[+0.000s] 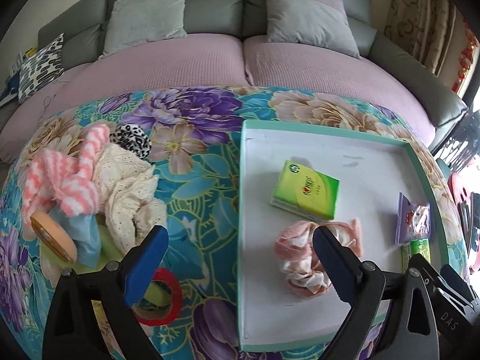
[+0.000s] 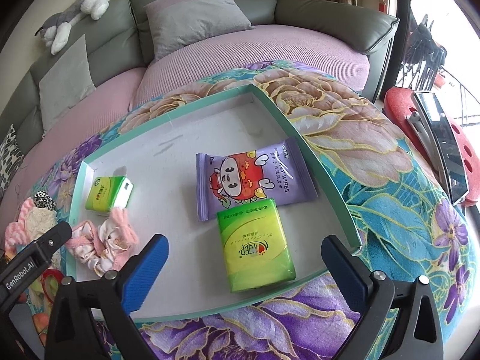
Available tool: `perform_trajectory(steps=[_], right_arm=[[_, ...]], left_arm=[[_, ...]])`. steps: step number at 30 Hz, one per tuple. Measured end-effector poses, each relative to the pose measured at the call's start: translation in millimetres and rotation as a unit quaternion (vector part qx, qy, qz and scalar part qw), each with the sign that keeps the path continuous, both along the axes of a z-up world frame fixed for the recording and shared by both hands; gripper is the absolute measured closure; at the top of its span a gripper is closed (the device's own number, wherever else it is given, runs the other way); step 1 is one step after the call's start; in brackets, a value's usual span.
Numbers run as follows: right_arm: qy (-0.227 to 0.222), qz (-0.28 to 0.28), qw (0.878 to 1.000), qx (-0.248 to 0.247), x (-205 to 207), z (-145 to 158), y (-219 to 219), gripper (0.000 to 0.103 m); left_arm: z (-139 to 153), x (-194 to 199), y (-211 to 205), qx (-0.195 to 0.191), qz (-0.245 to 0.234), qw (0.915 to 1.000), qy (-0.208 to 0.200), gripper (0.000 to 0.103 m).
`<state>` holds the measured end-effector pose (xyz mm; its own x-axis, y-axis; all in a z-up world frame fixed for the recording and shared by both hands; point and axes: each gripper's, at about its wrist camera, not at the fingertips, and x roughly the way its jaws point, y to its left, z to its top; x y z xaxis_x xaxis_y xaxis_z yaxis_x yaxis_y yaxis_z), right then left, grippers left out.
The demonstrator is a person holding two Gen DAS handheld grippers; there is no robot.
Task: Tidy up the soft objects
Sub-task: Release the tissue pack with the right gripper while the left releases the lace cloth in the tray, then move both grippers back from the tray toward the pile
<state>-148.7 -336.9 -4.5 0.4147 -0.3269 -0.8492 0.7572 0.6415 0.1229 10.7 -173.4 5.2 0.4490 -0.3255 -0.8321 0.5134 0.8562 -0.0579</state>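
Note:
A shallow teal-rimmed white tray (image 1: 330,126) (image 2: 324,168) lies on the floral table. In it are a pink scrunchie (image 1: 303,258) (image 2: 102,240), a green tissue pack (image 1: 306,195) (image 2: 108,193), a purple wipes pack (image 2: 255,183) (image 1: 412,220) and a second green tissue pack (image 2: 255,246). My left gripper (image 1: 240,240) is open and empty, straddling the tray's left rim, its right finger over the scrunchie. My right gripper (image 2: 244,247) is open and empty, around the near tissue pack without touching it. A pile of soft things sits left of the tray: a pink striped cloth (image 1: 69,174), a cream lace cloth (image 1: 129,189) and a leopard scrunchie (image 1: 132,141).
A roll of orange tape (image 1: 54,237), a red tape roll (image 1: 162,297) and a blue cloth (image 1: 87,240) lie at the near left. A sofa (image 1: 210,60) with grey cushions stands behind the table. A red stool (image 2: 420,138) with a phone on it stands to the right.

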Motion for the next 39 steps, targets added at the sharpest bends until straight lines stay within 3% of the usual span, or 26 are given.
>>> perform_trajectory(steps=[20,26,39], right_arm=[[-0.028,0.049,0.998,-0.023,20,16,30,0.000],[-0.028,0.082,0.996,-0.025,35,16,50,0.000],[-0.033,0.165,0.986,-0.014,67,13,104,0.000]], left_arm=[[11,13,37,0.004,0.053,0.9986,0.006,0.006],[24,14,56,0.020,0.069,0.9973,-0.015,0.006],[47,31,132,0.049,0.158,0.9847,-0.057,0.006]])
